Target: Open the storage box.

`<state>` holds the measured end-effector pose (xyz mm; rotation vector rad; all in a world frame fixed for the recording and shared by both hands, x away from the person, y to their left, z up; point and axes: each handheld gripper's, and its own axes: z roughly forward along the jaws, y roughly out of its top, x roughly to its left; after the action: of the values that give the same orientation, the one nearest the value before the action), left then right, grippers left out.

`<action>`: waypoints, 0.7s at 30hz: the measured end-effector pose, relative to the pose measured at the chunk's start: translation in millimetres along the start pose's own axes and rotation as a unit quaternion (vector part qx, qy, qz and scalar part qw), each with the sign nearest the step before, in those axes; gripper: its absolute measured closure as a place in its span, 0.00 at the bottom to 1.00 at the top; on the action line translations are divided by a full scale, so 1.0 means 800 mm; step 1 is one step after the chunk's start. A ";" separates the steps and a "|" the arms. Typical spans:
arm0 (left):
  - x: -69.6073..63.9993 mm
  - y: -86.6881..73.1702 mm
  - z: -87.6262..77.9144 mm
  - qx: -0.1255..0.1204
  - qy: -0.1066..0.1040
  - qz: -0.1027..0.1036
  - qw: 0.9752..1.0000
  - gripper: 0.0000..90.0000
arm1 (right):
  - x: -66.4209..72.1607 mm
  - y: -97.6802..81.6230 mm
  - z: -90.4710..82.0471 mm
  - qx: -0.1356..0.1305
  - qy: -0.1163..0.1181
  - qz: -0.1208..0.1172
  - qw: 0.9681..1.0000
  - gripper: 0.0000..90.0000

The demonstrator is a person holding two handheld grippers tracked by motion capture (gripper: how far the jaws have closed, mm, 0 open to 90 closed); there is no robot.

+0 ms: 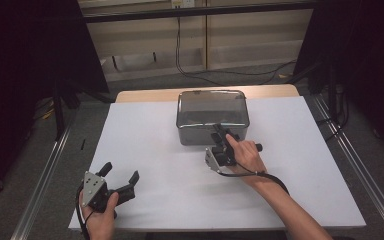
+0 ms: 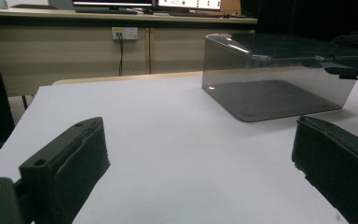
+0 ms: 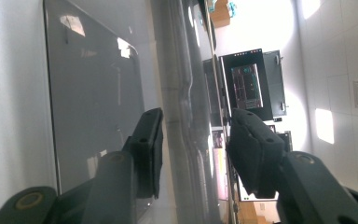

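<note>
- The left gripper (image 1: 121, 176) rests low on the white sheet (image 1: 145, 150) near the table's front-left corner, held in the left hand (image 1: 100, 212).
- Its jaws stand wide apart with nothing between them; in the left gripper view bare sheet runs between the two black pads.
- The box (image 1: 212, 116), a smoky see-through container with rounded corners, sits on the sheet toward the far middle of the table, well apart from the left gripper and to its right.
- In the left gripper view the box (image 2: 279, 77) shows a flat clear top and a dark floor; nothing can be seen inside it.
- The right gripper (image 1: 223, 135) is at the box's near wall, toward its right end, held in the right hand (image 1: 245, 155), with a black cable (image 1: 275, 180) looping back along the forearm.
- In the right gripper view the picture is turned on its side: one jaw lies against the box's grey top face (image 3: 93, 93), the other stands off past the edge, so the box's rim (image 3: 182, 121) runs up between them.
- These jaws are at a middling gap and straddle the rim; whether the pads press on it I cannot tell.
- Behind the table stand a pale cabinet (image 1: 240, 30) and cables on the floor.
</note>
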<state>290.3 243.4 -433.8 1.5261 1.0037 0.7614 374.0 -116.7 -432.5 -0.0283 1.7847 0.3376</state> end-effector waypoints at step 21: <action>-0.001 -0.001 0.003 0.019 -0.012 0.004 1.000 0.03 | 0.003 0.002 0.004 -0.003 -0.002 -0.015 1.000 0.87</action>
<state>292.2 241.9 -434.8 1.5694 1.0009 0.7309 376.0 -113.9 -434.9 -0.0581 1.7773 0.3204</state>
